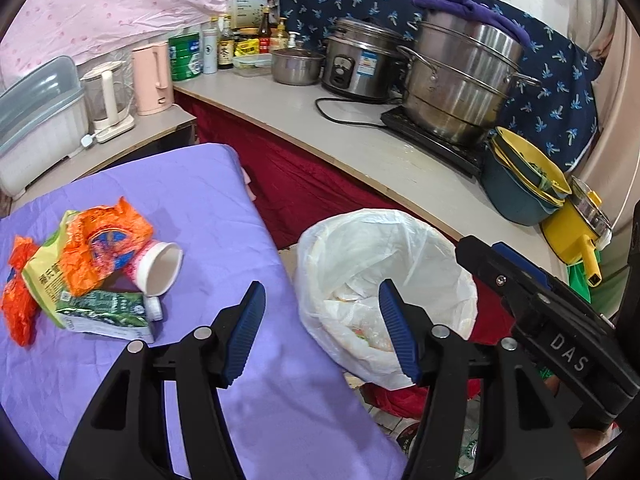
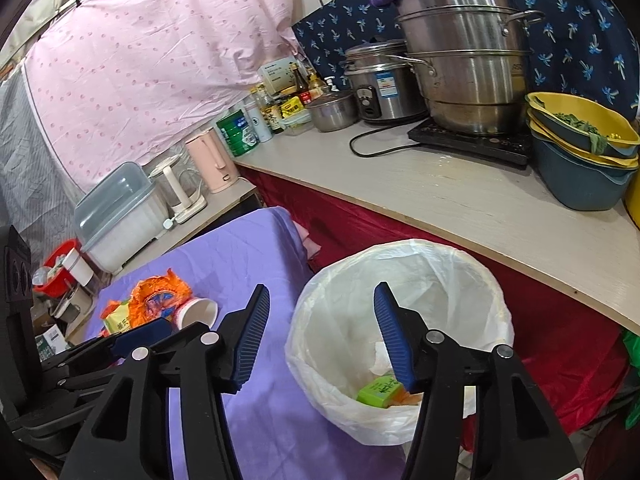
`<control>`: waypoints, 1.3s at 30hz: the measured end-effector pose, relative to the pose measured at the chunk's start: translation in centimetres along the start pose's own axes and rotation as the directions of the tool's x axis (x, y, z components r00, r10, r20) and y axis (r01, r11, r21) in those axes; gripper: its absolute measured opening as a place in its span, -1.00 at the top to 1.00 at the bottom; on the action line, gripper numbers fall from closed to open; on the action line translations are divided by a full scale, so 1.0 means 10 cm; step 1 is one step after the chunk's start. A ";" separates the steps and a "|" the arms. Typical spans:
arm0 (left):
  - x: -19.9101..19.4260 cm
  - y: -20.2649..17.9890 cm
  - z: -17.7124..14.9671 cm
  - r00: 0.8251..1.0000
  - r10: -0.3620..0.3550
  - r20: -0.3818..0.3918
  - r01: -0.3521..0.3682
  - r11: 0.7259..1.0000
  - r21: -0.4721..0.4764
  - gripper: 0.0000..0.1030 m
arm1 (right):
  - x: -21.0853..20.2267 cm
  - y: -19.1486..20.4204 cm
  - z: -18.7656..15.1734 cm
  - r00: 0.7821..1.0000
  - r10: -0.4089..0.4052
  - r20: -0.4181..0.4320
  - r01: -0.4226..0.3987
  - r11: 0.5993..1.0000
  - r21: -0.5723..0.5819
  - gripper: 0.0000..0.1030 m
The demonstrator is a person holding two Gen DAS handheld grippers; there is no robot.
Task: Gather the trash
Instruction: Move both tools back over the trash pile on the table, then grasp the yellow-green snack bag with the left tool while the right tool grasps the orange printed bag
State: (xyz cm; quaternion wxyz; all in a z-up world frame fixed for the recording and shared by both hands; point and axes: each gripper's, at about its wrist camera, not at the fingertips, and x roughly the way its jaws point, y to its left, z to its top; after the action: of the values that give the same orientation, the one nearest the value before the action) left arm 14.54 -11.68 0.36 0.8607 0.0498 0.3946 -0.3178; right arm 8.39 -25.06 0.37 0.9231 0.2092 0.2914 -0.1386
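Observation:
A pile of trash lies on the purple-covered table (image 1: 224, 200): an orange wrapper (image 1: 108, 248), a yellow-green bag (image 1: 44, 276), a tipped paper cup (image 1: 160, 268) and a green carton (image 1: 108, 314). To the right of the table stands a bin lined with a white bag (image 1: 384, 256). My left gripper (image 1: 320, 292) is open and empty above the table's right edge, beside the bin. My right gripper (image 2: 322, 296) is also open and empty, over the bin's (image 2: 400, 268) near left rim. Inside the bin lie a green carton (image 2: 378, 390) and white paper (image 2: 378, 360).
A long counter (image 1: 360, 148) runs behind the bin, carrying a tall steel steamer (image 1: 460, 80), a rice cooker (image 1: 360, 64), stacked yellow and blue bowls (image 1: 520, 188), and bottles. A pink kettle (image 1: 152, 80) and a dish box (image 1: 36, 120) stand at the far left. Red cloth (image 1: 312, 184) hangs below the counter.

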 end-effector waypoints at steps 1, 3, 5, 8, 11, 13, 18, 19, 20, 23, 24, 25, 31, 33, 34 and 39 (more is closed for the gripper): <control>-0.03 0.07 -0.01 1.000 0.010 0.003 -0.010 1.000 -0.011 -0.09 | 0.01 0.05 -0.01 1.000 0.005 -0.003 -0.005 1.000 -0.007 -0.05; -0.07 0.18 -0.04 1.000 0.023 0.004 -0.023 0.999 -0.030 -0.10 | 0.03 0.15 -0.03 1.000 0.017 -0.011 -0.018 1.000 -0.020 -0.07; -0.12 0.35 -0.07 0.999 0.040 0.006 -0.039 0.997 -0.061 -0.16 | 0.07 0.29 -0.07 0.999 0.034 -0.023 -0.035 0.999 -0.038 -0.07; -0.22 0.61 -0.13 0.997 0.078 0.013 -0.076 0.992 -0.103 -0.20 | 0.12 0.49 -0.13 0.998 0.051 -0.038 -0.054 0.997 -0.064 -0.07; -0.28 0.88 -0.18 0.993 0.116 0.006 -0.114 0.983 -0.144 -0.22 | 0.20 0.69 -0.19 0.996 0.074 -0.058 -0.079 0.993 -0.084 -0.08; -0.33 1.07 -0.24 0.989 0.146 0.001 -0.144 0.974 -0.174 -0.25 | 0.26 0.83 -0.24 0.993 0.088 -0.074 -0.095 0.991 -0.096 -0.08; -0.46 1.46 -0.36 0.976 0.219 -0.007 -0.215 0.951 -0.221 -0.28 | 0.42 1.15 -0.36 0.986 0.122 -0.117 -0.137 0.983 -0.126 -0.08; -0.49 1.57 -0.39 0.974 0.228 -0.010 -0.224 0.945 -0.238 -0.28 | 0.45 1.21 -0.38 0.984 0.129 -0.125 -0.146 0.981 -0.131 -0.08; -0.51 1.64 -0.41 0.972 0.235 -0.012 -0.230 0.941 -0.249 -0.29 | 0.48 1.26 -0.40 0.982 0.135 -0.132 -0.153 0.979 -0.134 -0.08; -0.59 1.89 -0.49 0.965 0.263 -0.019 -0.258 0.924 -0.284 -0.34 | 0.58 1.46 -0.45 0.976 0.153 -0.156 -0.178 0.971 -0.157 -0.08; -0.62 1.98 -0.52 0.960 0.278 -0.021 -0.271 0.916 -0.296 -0.35 | 0.62 1.54 -0.47 0.973 0.159 -0.165 -0.187 0.968 -0.166 -0.08; -0.64 2.06 -0.55 0.956 0.292 -0.024 -0.285 0.907 -0.309 -0.36 | 0.66 1.60 -0.48 0.971 0.164 -0.171 -0.193 0.966 -0.172 -0.08; -0.69 2.50 -0.64 0.943 0.329 -0.054 -0.325 0.869 -0.373 -0.37 | 0.91 2.04 -0.54 0.958 0.199 -0.207 -0.242 0.946 -0.214 -0.12; -0.70 2.63 -0.66 0.939 0.339 -0.063 -0.336 0.858 -0.389 -0.37 | 1.00 2.18 -0.54 0.955 0.207 -0.210 -0.254 0.941 -0.225 -0.21; -0.70 2.70 -0.66 0.937 0.343 -0.066 -0.340 0.852 -0.398 -0.38 | 1.04 2.24 -0.54 0.954 0.212 -0.214 -0.260 0.938 -0.228 -0.21; -0.67 2.92 -0.65 0.932 0.355 -0.072 -0.352 0.837 -0.418 -0.46 | 1.32 2.53 -0.56 0.942 0.231 -0.244 -0.288 0.929 -0.232 -0.23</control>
State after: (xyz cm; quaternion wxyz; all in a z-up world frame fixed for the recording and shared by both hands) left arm 24.22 17.08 -4.20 0.8962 -0.0680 0.4343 -0.0603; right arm 25.76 -2.14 -3.91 0.9164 0.1346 0.3739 0.0484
